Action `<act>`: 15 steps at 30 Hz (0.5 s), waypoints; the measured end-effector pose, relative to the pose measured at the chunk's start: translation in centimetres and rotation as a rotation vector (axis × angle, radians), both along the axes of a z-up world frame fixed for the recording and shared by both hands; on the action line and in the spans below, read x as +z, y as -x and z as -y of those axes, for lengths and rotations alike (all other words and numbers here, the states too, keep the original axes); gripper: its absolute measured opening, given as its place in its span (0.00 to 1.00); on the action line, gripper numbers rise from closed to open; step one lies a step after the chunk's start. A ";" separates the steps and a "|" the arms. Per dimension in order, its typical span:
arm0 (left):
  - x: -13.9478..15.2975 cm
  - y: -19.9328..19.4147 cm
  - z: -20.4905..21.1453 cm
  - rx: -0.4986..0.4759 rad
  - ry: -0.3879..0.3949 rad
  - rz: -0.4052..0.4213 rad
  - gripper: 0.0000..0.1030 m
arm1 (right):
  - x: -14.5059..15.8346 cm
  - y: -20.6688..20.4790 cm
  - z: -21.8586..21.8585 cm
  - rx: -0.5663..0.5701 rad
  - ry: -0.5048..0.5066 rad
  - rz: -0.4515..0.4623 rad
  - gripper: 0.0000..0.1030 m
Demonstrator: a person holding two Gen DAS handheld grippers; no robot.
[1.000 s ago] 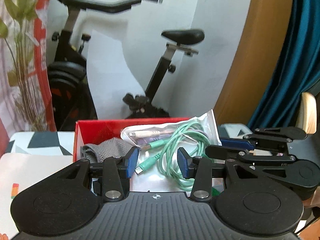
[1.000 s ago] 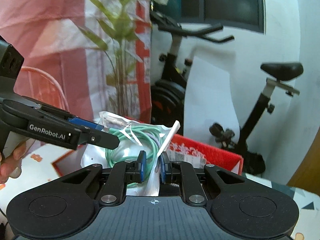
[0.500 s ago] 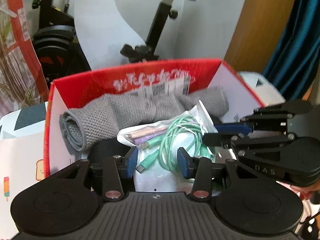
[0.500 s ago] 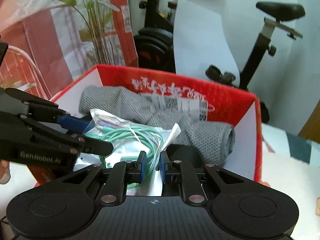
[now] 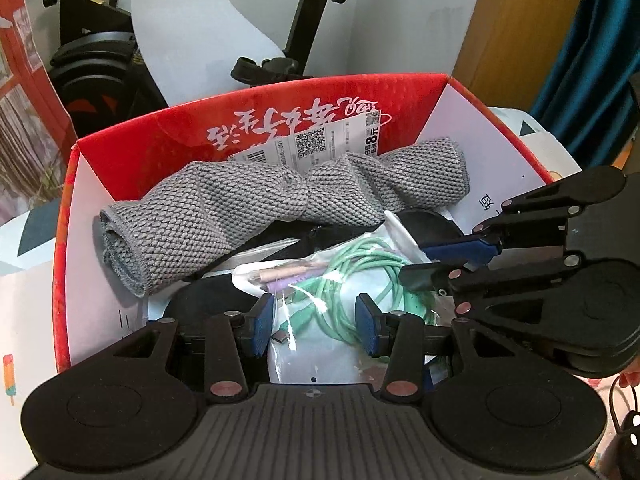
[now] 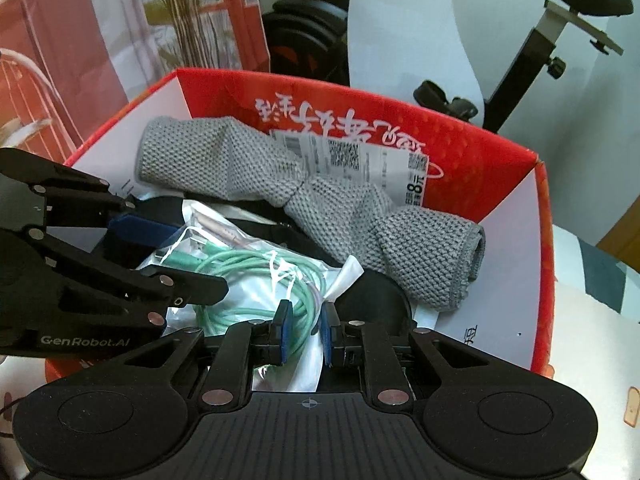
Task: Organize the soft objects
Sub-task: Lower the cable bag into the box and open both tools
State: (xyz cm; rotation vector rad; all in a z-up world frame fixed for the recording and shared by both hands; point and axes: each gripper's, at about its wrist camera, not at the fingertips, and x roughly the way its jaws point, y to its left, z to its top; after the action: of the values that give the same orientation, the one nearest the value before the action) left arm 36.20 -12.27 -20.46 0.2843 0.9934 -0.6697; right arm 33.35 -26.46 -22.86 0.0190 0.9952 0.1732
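A clear plastic bag of green cables (image 5: 344, 272) (image 6: 248, 276) hangs low inside the red cardboard box (image 5: 160, 148) (image 6: 480, 168), held from both sides. My left gripper (image 5: 314, 328) (image 6: 192, 258) has its blue pads closed on the bag's bulky middle. My right gripper (image 6: 306, 328) (image 5: 432, 264) is shut on the bag's right edge. A rolled grey knitted cloth (image 5: 256, 208) (image 6: 224, 164) lies across the back of the box. Black items (image 5: 432, 220) (image 6: 380, 292) lie under the bag, mostly hidden.
A white printed label (image 5: 320, 144) sticks to the box's back wall. An exercise bike (image 6: 552, 40) and a white panel stand behind the box, with a plant (image 6: 180, 20) at the left. A patterned tablecloth (image 6: 592, 320) surrounds the box.
Both grippers have come down with the bag, from above the box's rim to inside it, and tipped downward. The grey cloth and the box's inside are now in full view.
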 end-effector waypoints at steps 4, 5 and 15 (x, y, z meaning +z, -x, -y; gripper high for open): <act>-0.1 0.2 0.1 -0.008 -0.011 0.004 0.45 | -0.2 -0.5 -0.2 0.003 0.007 -0.038 0.16; -0.1 0.1 0.3 -0.010 -0.015 0.005 0.45 | -0.3 -0.5 -0.2 0.004 0.009 -0.045 0.16; 0.1 0.5 0.0 0.017 -0.002 0.009 0.51 | 0.0 -0.2 0.6 -0.070 -0.021 -0.037 0.26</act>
State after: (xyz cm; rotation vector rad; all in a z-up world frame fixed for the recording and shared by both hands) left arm 35.72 -12.27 -20.34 0.2803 0.9867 -0.6513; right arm 33.53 -27.06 -22.87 0.0767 1.0282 0.1199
